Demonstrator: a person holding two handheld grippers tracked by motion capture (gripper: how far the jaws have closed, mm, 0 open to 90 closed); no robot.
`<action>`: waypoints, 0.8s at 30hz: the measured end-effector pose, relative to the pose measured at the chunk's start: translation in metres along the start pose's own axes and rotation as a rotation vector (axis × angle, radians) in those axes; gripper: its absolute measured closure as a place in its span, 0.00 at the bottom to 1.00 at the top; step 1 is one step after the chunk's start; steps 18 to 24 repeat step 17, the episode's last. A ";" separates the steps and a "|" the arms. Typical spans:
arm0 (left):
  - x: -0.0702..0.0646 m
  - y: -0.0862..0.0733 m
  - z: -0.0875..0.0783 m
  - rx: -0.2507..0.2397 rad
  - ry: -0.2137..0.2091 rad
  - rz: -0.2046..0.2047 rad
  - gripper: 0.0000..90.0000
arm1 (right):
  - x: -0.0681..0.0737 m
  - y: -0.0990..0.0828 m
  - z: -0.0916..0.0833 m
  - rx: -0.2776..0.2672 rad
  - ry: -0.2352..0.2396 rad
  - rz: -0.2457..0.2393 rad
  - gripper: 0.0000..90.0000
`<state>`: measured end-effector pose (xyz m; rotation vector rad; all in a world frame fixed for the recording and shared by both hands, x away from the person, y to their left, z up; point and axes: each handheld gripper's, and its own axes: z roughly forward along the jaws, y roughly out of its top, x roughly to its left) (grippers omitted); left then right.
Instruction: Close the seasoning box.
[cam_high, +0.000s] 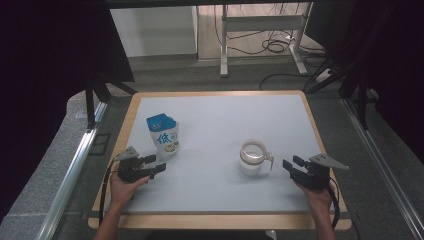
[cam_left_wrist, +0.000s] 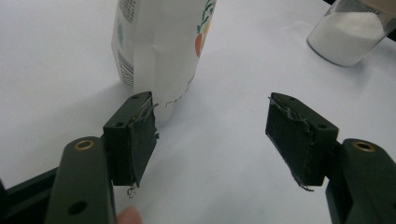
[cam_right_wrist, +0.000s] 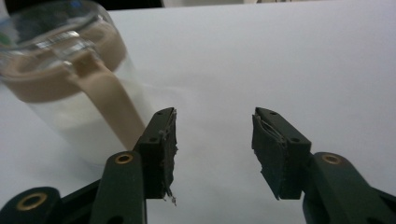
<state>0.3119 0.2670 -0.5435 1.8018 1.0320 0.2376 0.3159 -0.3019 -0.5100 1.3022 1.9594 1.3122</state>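
Observation:
A white and blue pouch (cam_high: 163, 137) stands upright on the left of the white tabletop (cam_high: 220, 120). My left gripper (cam_high: 159, 164) sits just in front of the pouch (cam_left_wrist: 159, 42), open, nothing between its pads (cam_left_wrist: 140, 140). A clear glass jar (cam_high: 254, 157) with a tan collar and handle holds white powder right of centre; the jar (cam_left_wrist: 349, 32) also appears far right in the left gripper view. My right gripper (cam_high: 292, 162) lies right of the jar, open and empty. In the right gripper view the jar (cam_right_wrist: 70, 93) is left of the jaws, its handle (cam_right_wrist: 119, 112) close to the left pad (cam_right_wrist: 163, 144).
The table has a wooden rim (cam_high: 220, 220). Metal rails (cam_high: 75, 165) run along both sides. Behind the table stand a desk frame (cam_high: 260, 30) and loose cables (cam_high: 275, 45) on the floor.

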 end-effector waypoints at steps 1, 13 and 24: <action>0.000 0.000 0.000 0.002 0.000 0.001 0.37 | -0.002 -0.001 0.001 0.014 -0.004 -0.005 0.53; -0.002 0.000 0.002 0.006 -0.002 0.006 0.36 | -0.005 -0.005 0.004 0.031 -0.013 -0.001 0.50; -0.002 0.000 0.003 0.010 -0.003 0.006 0.36 | -0.004 -0.004 0.005 0.027 -0.011 -0.001 0.50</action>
